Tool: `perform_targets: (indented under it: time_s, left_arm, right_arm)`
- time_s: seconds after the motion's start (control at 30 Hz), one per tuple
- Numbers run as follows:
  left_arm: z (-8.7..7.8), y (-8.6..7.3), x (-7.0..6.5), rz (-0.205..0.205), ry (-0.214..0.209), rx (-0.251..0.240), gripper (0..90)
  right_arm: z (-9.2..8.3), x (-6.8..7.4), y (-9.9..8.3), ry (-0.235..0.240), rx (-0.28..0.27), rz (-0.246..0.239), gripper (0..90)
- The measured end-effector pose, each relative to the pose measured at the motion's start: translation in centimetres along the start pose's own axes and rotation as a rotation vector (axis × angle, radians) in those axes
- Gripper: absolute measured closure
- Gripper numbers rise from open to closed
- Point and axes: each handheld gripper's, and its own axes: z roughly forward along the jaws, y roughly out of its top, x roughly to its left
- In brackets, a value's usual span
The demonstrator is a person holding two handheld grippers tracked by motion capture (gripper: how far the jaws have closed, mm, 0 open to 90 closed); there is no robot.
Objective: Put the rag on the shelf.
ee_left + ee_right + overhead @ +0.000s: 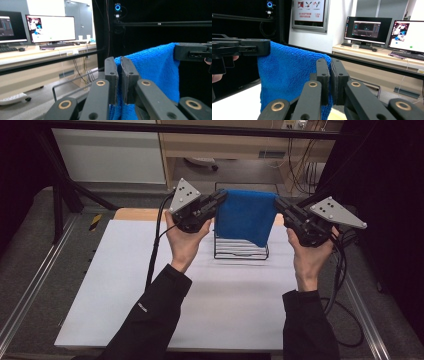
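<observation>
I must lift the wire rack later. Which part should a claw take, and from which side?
Probably a top rail of the rack, reached from the near side. The rack is thin black wire, so a rail fits between the jaws. The towel, held at its top corners by both claws, hangs over the far part.

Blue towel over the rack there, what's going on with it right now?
A person holds the blue towel stretched in the air between two claws. The left claw is shut on its upper left corner, and the right claw is shut on its upper right corner. The towel hangs down in front of a black wire rack standing on the white table. Whether the cloth touches the rack, I cannot tell.
</observation>
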Motion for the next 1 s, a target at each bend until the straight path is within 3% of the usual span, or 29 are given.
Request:
perform_targets:
  time_s: [0.53,0.7,1.0]
  left_arm:
    - [2.2,2.8,0.5,0.013,0.014,-0.021,84.5]
    - [2.8,3.5,0.8,-0.007,0.016,-0.036,84.5]
    - [4.1,4.3,1.5,-0.008,0.026,-0.047,84.5]
  right_arm:
    - [1.3,-2.0,2.8,-0.021,-0.023,-0.031,86.8]
    - [1.8,-2.6,3.6,-0.031,-0.03,-0.043,86.8]
    - [3.1,-3.7,4.4,-0.045,-0.037,-0.052,86.8]
